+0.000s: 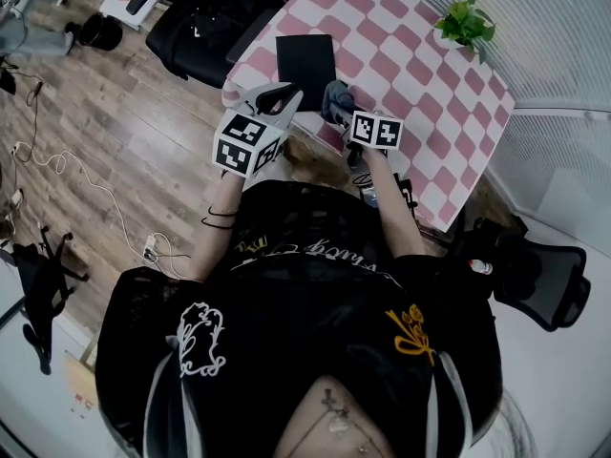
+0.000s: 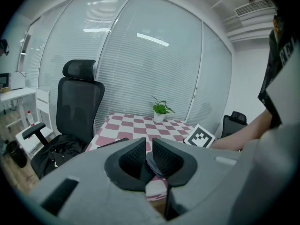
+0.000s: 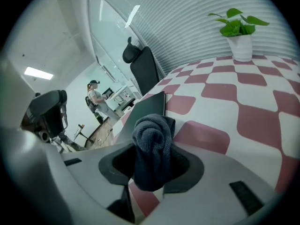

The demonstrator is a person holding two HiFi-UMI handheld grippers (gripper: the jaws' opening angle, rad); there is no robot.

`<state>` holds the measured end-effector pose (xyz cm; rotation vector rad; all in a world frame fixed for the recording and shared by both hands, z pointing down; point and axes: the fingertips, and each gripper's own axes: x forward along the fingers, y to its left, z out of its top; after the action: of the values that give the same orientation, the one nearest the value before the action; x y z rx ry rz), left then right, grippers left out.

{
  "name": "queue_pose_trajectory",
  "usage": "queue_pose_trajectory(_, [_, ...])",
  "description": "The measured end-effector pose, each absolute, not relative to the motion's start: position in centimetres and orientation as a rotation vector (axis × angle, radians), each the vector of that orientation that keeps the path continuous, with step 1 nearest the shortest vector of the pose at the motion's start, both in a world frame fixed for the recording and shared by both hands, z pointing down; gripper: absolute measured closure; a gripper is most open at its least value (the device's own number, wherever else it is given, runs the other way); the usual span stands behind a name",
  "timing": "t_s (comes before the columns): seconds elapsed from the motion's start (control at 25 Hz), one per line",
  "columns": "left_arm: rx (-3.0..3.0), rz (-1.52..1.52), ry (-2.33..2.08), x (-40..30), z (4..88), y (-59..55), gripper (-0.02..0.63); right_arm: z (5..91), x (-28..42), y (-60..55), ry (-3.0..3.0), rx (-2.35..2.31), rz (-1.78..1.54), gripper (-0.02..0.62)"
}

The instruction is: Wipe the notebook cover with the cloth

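A black notebook (image 1: 305,63) lies flat near the front edge of the pink-and-white checkered table (image 1: 420,93). In the right gripper view its cover (image 3: 147,109) shows just beyond and left of the jaws. My right gripper (image 1: 339,103) is shut on a bunched dark blue-grey cloth (image 3: 152,142), held just above the table beside the notebook's near right corner. My left gripper (image 1: 284,96) hovers at the notebook's near left corner. Its jaws (image 2: 148,156) stand almost together with nothing visible between them; the notebook edge (image 2: 112,143) lies off to their left.
A small potted plant (image 1: 466,22) stands at the table's far right corner. A black office chair (image 1: 205,12) sits by the table's left side, another (image 1: 539,275) to my right. Cables (image 1: 57,165) trail across the wooden floor. A person (image 3: 96,102) stands far off.
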<state>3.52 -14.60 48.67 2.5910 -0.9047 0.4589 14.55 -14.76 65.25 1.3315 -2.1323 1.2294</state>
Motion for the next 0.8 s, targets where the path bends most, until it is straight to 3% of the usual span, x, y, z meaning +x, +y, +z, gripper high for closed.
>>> queue_pose_trajectory(0.2, [2.578,0.449,-0.945,3.8,48.3,-13.0,0.568,61.5,13.8,-13.4,-2.229,1.228,1.041,0.462])
queue_pose_trajectory(0.8, [2.545,0.424,-1.056,6.8,47.5,-3.1,0.568,52.2,14.6,-2.5,-2.5,1.104,0.88,0.462])
